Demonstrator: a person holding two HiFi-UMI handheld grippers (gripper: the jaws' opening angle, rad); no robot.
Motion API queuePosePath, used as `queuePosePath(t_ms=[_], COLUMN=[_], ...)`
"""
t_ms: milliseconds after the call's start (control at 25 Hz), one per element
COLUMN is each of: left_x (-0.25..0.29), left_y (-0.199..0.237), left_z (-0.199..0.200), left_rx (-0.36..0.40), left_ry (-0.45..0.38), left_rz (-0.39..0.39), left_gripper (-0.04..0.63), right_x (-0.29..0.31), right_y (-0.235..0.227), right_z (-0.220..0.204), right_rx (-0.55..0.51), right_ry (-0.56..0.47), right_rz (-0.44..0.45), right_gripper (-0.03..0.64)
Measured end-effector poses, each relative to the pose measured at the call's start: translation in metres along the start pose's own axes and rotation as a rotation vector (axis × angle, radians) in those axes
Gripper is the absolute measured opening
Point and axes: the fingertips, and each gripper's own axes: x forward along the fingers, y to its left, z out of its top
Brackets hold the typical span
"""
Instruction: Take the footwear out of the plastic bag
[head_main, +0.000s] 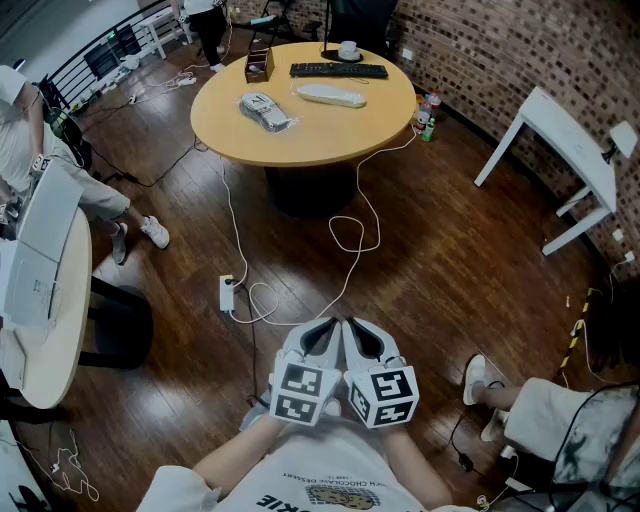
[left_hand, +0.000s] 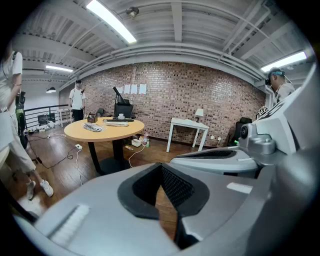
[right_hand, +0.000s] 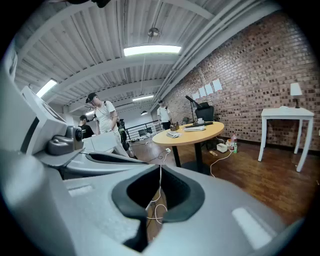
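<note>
The plastic bag with the footwear lies on the round yellow table, far ahead of me. A second pale wrapped item lies beside it. My left gripper and right gripper are held side by side close to my body, well short of the table, both shut with nothing between the jaws. In the left gripper view my left gripper points toward the table, with the bag small on it. My right gripper also looks at the table and the bag.
A keyboard, a cup and a small box share the table. A power strip and white cables lie on the wooden floor between me and the table. A white table stands right, a seated person left.
</note>
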Motion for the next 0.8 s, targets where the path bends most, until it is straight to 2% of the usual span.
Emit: queuePosePath(t_ms=[520, 800], left_x=[0.084, 0.116], left_y=[0.154, 0.203], left_z=[0.070, 0.102], left_rx=[-0.007, 0.007], left_ry=[-0.008, -0.032], left_rz=[-0.088, -0.140], left_gripper=[0.006, 0.006], right_x=[0.166, 0.221], right_y=[-0.008, -0.015], right_z=[0.081, 0.117], right_rx=[-0.006, -0.025], right_ry=[0.003, -0.008], right_rz=[-0.077, -0.129], right_gripper=[0.006, 0.006])
